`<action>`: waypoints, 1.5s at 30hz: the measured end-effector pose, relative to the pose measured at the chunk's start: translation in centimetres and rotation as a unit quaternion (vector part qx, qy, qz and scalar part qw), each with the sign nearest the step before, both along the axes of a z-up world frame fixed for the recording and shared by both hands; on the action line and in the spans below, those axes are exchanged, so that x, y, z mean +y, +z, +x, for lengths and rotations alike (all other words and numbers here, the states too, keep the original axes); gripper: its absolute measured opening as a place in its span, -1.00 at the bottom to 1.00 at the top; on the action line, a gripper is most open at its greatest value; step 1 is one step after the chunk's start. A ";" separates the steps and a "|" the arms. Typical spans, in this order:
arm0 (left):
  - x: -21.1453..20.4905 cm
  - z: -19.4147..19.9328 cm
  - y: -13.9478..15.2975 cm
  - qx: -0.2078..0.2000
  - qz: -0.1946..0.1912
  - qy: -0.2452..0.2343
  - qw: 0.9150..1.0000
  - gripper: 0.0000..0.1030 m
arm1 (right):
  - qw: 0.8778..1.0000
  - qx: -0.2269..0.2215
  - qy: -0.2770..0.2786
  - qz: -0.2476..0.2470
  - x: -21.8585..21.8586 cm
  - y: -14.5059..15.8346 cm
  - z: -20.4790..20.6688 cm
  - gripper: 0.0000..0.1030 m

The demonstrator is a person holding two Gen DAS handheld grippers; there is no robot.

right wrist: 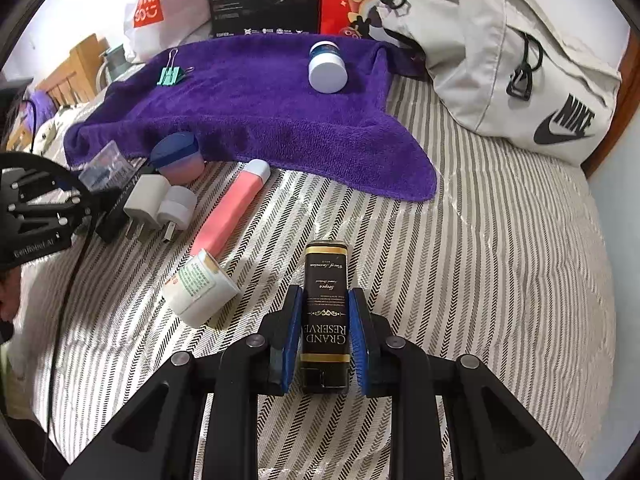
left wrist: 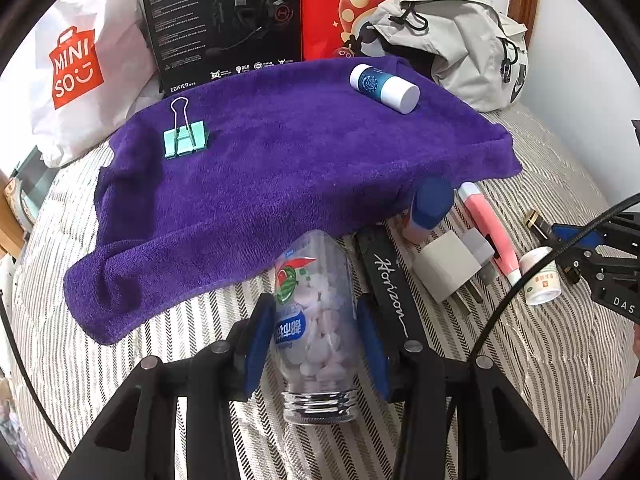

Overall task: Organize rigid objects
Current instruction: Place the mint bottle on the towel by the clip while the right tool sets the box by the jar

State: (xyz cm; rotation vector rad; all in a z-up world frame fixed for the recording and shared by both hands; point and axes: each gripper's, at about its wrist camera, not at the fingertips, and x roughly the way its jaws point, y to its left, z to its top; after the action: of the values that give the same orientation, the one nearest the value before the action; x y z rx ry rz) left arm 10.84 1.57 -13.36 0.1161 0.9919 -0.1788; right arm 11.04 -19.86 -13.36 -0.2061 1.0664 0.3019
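— Left wrist count?
— One clear tablet bottle (left wrist: 316, 320), lying on striped bedding (left wrist: 520, 380) at purple towel's (left wrist: 280, 168) near edge, between left gripper's (left wrist: 316, 340) fingers; contact unclear. On towel: one binder clip (left wrist: 184, 136), one white-capped bottle (left wrist: 384, 87).
— Right wrist?
— One black box (right wrist: 325, 320), clamped in right gripper (right wrist: 325, 340). Open bedding toward right edge; one pink tube (right wrist: 232, 212), two white plugs (right wrist: 160, 204) near left.

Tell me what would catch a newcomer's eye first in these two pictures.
Probably the purple towel spread across the striped bed, with a green binder clip and a white and blue bottle lying on it. Next, the left tongs close around a clear candy bottle, and the right tongs clamp a black Grand Reserve box.
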 end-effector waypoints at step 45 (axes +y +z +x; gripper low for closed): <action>9.1 7.1 5.3 -0.004 -0.047 0.060 0.997 -0.25 | 0.998 0.008 0.023 0.064 3.6 4.8 11.5 -0.55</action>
State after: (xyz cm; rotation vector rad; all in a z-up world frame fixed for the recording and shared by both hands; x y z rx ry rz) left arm 17.90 10.62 -8.02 -0.0294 0.9787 -0.1149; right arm 22.57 -16.23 -8.58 -0.1138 1.0549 0.4133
